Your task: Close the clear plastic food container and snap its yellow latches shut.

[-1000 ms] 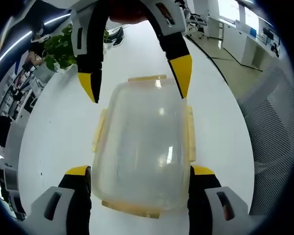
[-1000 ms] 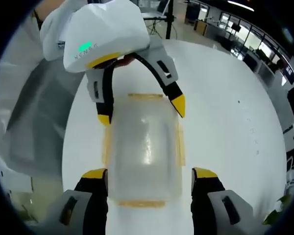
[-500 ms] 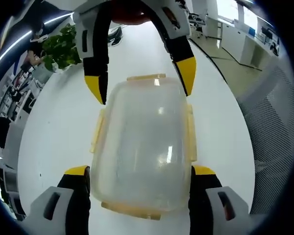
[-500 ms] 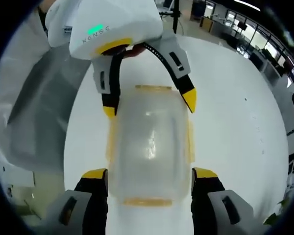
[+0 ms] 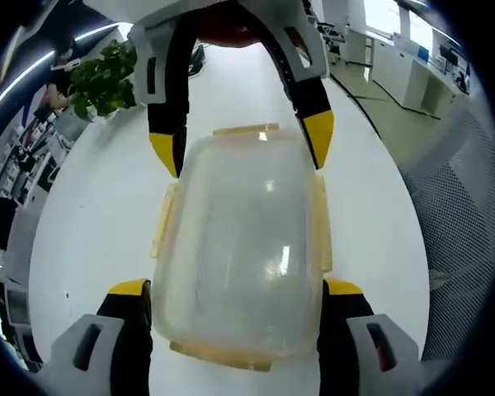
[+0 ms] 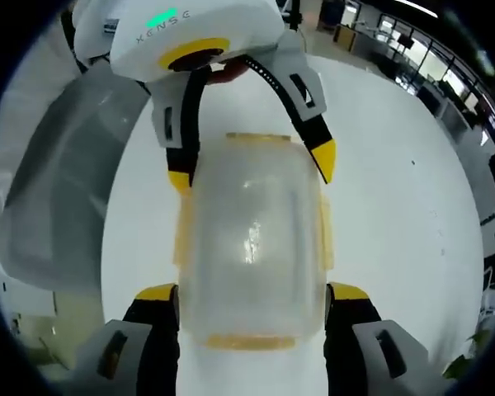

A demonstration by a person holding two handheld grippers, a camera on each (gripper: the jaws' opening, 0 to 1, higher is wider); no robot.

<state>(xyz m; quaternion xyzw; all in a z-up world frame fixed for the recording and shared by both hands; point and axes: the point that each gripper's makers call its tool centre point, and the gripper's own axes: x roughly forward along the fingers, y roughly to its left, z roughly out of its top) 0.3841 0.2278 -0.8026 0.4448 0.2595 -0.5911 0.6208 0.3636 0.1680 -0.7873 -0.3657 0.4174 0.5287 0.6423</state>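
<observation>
Left gripper view: the left claw (image 5: pixel 238 290) is spread, its jaws standing either side of the near end of the clear plastic container (image 5: pixel 239 247), which sits on the white desk (image 5: pixel 99 214); whether the pads touch the walls I cannot tell.
Right gripper view: the right claw (image 6: pixel 252 295) is likewise spread around the opposite end of the container (image 6: pixel 252 247); each claw shows in the other's view at the far end, jaws straddling the box.
Step in hand: the lid appears to be seated on the base, while the yellow latches (image 5: pixel 322 227) along the sides look flared outward, so closing seems done and latching is not yet done.
Next move: judged from this, one claw should steady the box while the other presses a latch down and in until it clips, then repeats for the rest.
Materials: the box is translucent, slightly frosted plastic, a rounded rectangle with a domed glossy lid catching highlights; the latches are thin, pale yellow flaps; the desk is smooth and matte white.
Risk: the slick box may slide on the desk.
</observation>
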